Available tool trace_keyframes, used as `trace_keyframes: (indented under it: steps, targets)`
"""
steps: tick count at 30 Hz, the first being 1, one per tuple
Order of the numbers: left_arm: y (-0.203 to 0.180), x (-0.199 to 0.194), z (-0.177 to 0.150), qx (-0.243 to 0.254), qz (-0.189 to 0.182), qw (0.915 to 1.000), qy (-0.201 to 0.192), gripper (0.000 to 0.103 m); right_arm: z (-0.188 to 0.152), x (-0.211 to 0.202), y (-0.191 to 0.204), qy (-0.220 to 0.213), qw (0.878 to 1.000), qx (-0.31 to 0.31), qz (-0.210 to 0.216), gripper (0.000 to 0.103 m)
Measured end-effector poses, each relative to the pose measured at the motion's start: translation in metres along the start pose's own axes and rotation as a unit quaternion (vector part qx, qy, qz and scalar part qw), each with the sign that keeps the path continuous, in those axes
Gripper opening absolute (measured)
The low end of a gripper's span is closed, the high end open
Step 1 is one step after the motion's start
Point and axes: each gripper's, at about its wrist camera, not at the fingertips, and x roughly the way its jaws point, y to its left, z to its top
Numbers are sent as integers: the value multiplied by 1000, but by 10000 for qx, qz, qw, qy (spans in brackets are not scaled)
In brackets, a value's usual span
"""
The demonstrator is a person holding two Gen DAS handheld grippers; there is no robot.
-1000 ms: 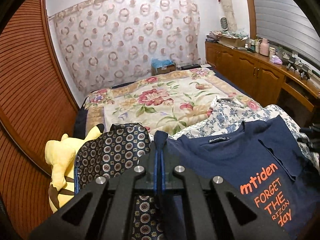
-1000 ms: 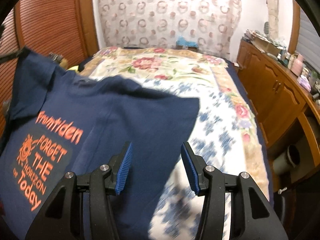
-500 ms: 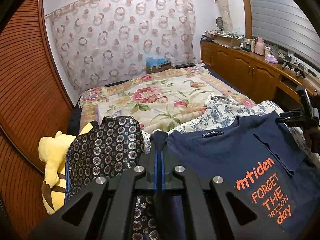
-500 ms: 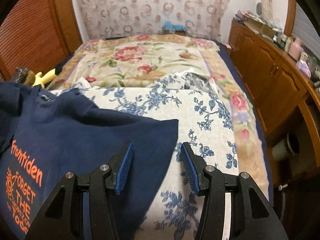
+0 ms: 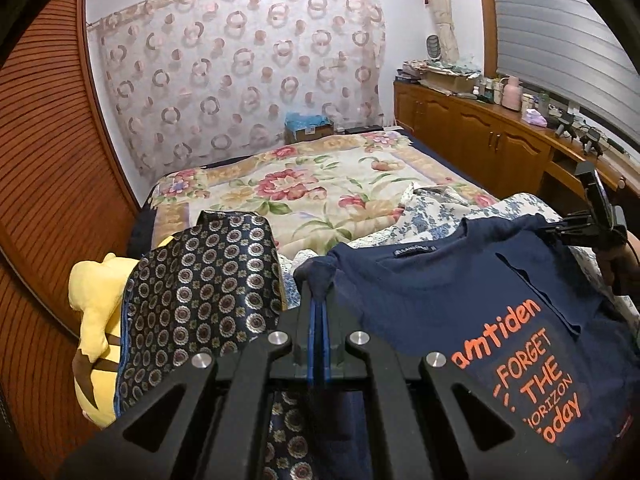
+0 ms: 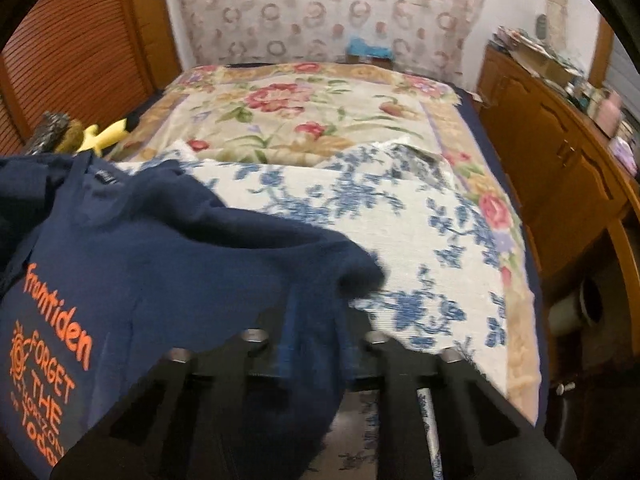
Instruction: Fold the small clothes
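Holding one navy T-shirt with orange print, stretched over the bed. Left gripper fingers clamped on one shoulder corner; right gripper fingers closing on the other, cloth between them. Both angled down. One patterned garment, one yellow plush beside.

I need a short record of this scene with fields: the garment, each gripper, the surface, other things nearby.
garment: navy T-shirt with orange print, held at both sides
left gripper: shut on a bunched corner of the shirt
right gripper: closing, shirt fabric between its fingers
surface: bed with floral cover; blue-flowered cloth under the shirt
nearby: patterned dark garment, yellow plush toy
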Motion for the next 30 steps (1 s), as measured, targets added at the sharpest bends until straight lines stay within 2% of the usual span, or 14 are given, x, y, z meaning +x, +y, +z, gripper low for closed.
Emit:
trace_keyframes:
  steps: [3, 5, 12, 17, 25, 30]
  targets:
    - [-6, -11, -10, 1, -85, 9999, -86, 1, -2, -8, 15, -47, 9993, -259, -256, 5]
    - [-11, -22, -17, -22, -200, 9997, -163, 1, -4, -22, 24, -287, 9988, -349, -212, 4]
    - [-24, -69, -50, -149, -458, 9980, -398, 1, -35, -113, 55, -1343, 9894, -557, -64, 4]
    - [-23, -101, -80, -332, -453, 9971, -504, 1, -67, -159, 64, -1712, 9834, -593, -8, 4]
    - [-7, -149, -118, -756, -406, 9942, -642, 1, -131, -206, 59, -1878, 9810, -393, 282, 4]
    - [1, -178, -137, -926, -331, 9921, -774, 1, -156, -227, 51, -1892, 9810, -191, 378, 4]
